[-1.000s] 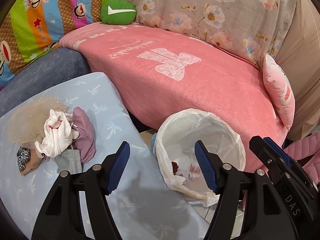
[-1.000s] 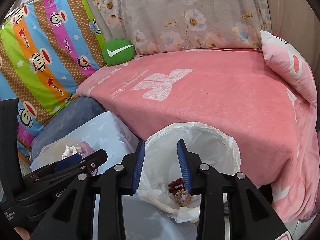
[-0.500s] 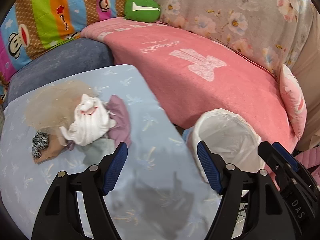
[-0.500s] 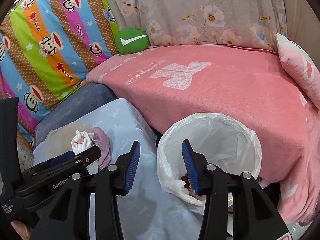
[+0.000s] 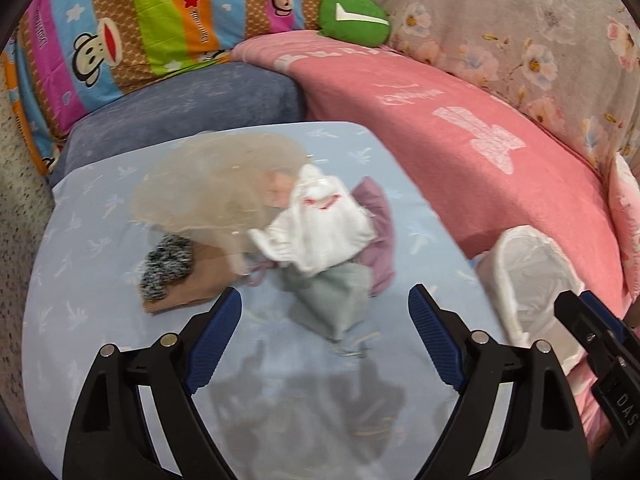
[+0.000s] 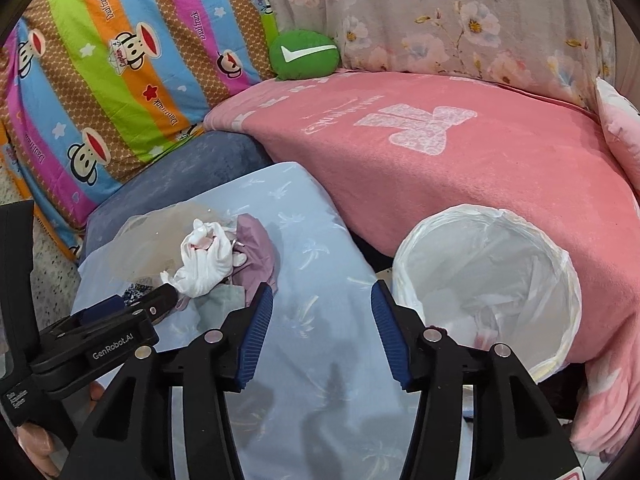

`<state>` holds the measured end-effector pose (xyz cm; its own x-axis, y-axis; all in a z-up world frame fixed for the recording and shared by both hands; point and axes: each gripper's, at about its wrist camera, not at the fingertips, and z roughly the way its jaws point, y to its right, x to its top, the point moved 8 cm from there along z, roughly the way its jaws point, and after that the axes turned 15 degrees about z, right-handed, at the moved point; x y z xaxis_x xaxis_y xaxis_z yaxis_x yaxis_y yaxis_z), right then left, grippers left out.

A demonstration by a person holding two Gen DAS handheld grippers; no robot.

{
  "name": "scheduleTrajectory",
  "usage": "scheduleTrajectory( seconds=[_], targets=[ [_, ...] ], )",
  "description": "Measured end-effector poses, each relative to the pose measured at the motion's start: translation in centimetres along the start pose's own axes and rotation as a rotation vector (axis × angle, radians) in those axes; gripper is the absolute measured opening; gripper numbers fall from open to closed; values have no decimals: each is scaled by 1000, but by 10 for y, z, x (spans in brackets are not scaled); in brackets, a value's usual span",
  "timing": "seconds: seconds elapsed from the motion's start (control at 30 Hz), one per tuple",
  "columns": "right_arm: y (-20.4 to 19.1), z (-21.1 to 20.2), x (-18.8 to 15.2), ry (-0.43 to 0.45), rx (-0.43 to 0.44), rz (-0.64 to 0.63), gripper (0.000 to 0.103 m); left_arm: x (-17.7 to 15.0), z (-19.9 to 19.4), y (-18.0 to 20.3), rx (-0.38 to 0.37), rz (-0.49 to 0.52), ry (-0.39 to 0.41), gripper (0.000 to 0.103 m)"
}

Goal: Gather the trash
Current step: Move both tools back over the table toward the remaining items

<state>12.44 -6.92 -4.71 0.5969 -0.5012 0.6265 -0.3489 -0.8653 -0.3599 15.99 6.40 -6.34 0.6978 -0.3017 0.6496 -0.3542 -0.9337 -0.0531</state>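
Your trash pile sits mid-frame on the blue cloth in the left view, the white rag on top. Your left gripper, jaws just widened and empty, hangs just below it. Your right gripper, also just opened and empty, frames bare cloth, with the bin at its right.

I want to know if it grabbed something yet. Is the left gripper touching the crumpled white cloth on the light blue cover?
Apart. In the left wrist view, the left gripper hangs open with bare light blue cover between its pads and the crumpled white cloth.
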Motion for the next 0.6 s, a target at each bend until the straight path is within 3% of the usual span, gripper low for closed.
scheduleTrajectory(
  seconds=[0.3,0.6],
  targets=[
    [-47,46,-40,-112,36,-42,54,-32,15,-77,83,-64,-54,83],
    [-88,91,-58,-179,45,-49,54,-40,39,-129,108,-136,-80,83]
  ],
)
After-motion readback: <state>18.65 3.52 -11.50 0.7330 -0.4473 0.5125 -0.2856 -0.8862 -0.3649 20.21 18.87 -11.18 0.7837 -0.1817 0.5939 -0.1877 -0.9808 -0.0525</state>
